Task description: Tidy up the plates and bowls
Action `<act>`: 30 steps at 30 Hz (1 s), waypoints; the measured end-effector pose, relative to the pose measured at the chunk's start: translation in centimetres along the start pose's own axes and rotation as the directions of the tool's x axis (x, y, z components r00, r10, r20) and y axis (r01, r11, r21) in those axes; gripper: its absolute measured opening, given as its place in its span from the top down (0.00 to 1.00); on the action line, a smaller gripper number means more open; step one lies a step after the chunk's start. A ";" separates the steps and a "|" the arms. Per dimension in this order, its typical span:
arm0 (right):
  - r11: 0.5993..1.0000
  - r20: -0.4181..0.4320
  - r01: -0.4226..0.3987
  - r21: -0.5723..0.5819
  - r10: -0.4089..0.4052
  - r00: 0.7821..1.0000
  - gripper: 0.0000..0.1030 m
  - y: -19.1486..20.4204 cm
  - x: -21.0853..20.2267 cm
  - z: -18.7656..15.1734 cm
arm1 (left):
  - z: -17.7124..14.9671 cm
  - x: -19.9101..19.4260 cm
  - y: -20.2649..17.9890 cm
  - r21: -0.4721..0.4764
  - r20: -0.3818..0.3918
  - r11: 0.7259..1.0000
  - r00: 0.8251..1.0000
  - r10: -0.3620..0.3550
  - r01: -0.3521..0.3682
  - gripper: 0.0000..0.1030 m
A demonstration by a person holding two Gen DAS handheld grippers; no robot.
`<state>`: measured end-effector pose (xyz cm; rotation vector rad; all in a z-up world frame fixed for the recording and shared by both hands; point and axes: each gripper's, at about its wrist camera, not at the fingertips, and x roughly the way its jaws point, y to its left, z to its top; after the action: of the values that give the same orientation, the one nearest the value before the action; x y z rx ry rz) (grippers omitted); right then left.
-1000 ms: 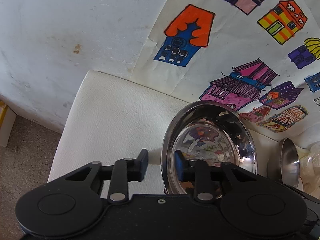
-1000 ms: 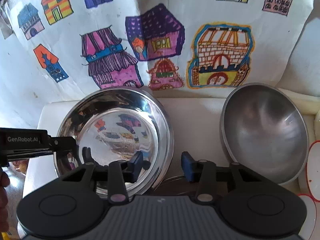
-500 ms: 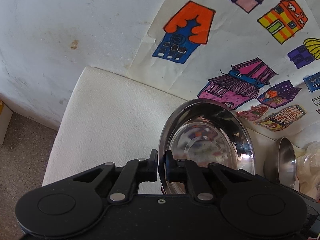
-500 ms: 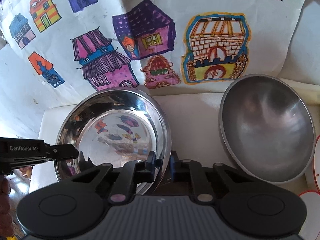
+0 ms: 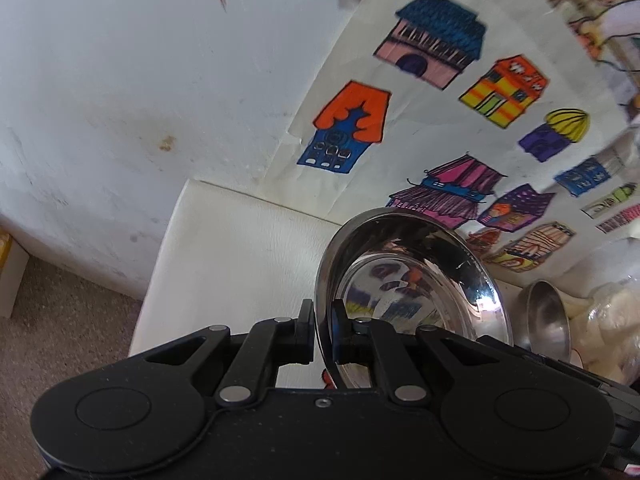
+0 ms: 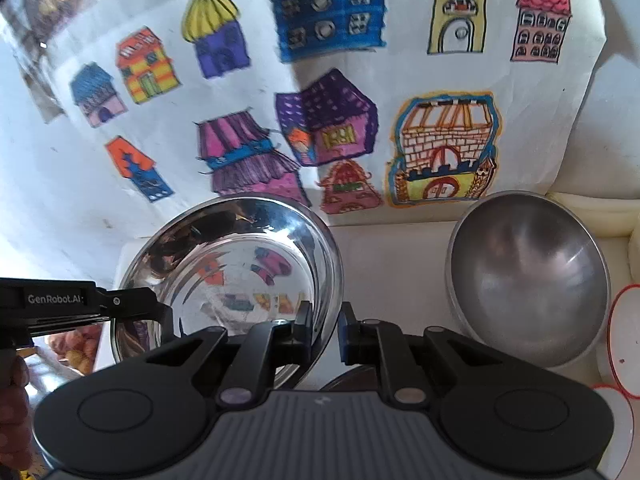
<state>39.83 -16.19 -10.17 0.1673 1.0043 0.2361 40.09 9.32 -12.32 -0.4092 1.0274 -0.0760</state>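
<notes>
A shiny steel plate [image 5: 412, 280] [image 6: 240, 264] hangs tilted above the white table, held by both grippers. My left gripper [image 5: 322, 330] is shut on its left rim; in the right wrist view this gripper [image 6: 154, 312] reaches in from the left edge. My right gripper [image 6: 324, 330] is shut on the plate's right rim. A duller steel bowl [image 6: 528, 280] [image 5: 548, 320] rests on the table to the right, untouched. Something dark and round under the plate [image 6: 352, 378] shows only as a sliver.
A paper sheet with coloured house drawings [image 6: 332, 120] [image 5: 460, 120] hangs on the wall behind. White plates with red rims [image 6: 624, 328] lie at the far right. The white table [image 5: 240, 248] extends left to an edge, with floor [image 5: 60, 320] beyond. A person's hand [image 6: 12, 400] grips the left tool.
Both grippers closed from open onto opposite rims of the shiny plate, then lifted it together; the wall drawings have slid down in both views.
</notes>
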 end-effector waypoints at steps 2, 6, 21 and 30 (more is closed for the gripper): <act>1.000 0.006 -0.013 -0.006 0.013 1.000 0.86 0.3 -0.7 -0.4 | -0.4 -1.0 0.2 0.018 0.007 1.000 1.000 0.001 -0.002 0.93; 0.999 0.012 -0.037 -0.022 0.037 0.999 0.85 1.3 -2.4 -1.3 | -1.6 -2.9 0.6 0.055 0.013 0.998 1.000 0.007 -0.008 0.92; 0.998 -0.063 -0.067 -0.012 0.066 0.996 0.84 1.7 -5.4 -8.9 | -7.7 -5.2 1.6 0.164 -0.035 0.986 0.998 0.047 -0.041 0.90; 0.997 -0.110 -0.079 -0.025 0.076 0.991 0.83 2.5 -5.9 -11.0 | -9.5 -5.2 2.1 0.240 -0.048 0.968 0.996 0.081 -0.067 0.87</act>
<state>27.14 -15.02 -10.62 0.1681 1.1028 0.3339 29.08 9.73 -13.10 -0.1497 1.0749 -0.1433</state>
